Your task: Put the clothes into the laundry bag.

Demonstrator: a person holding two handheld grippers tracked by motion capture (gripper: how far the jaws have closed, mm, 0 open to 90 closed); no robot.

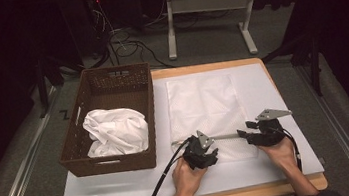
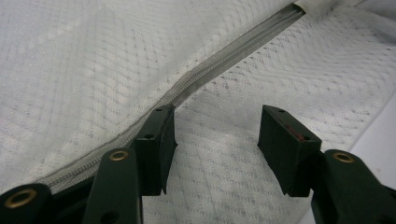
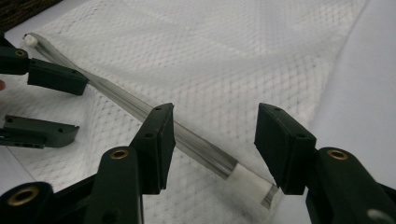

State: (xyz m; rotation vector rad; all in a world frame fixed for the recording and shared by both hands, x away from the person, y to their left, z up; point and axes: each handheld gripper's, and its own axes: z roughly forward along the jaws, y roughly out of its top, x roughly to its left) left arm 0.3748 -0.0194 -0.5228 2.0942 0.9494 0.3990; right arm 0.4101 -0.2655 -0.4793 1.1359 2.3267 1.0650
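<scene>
A white mesh laundry bag point(image 1: 204, 109) is lying flat on the desk point(image 1: 285, 114), just to the right of the brown wicker basket point(image 1: 110, 121) that is holding a crumpled white cloth point(image 1: 116, 130). The bag's zipper point(image 1: 225, 136) is running across the end nearest the person.

The left gripper point(image 1: 204, 147) is hovering at the zipper's end closer to the basket, its jaws standing wide apart and holding nothing; in the left gripper view the zipper point(image 2: 219, 65) is passing just beside one jaw. The right gripper point(image 1: 249, 130) is waiting at the zipper's far end from the basket, jaws likewise spread wide and empty, straddling the zipper's tail point(image 3: 205, 151).

The bag is looking thin, light and limp, so it will probably bunch and slide on the smooth desk unless one gripper is pinning the fabric beside the zipper. The stiffer zipper tape is likely the best place to take hold. No readable brand or writing is showing; a small tag near the zipper's tail is too blurred to read.
</scene>
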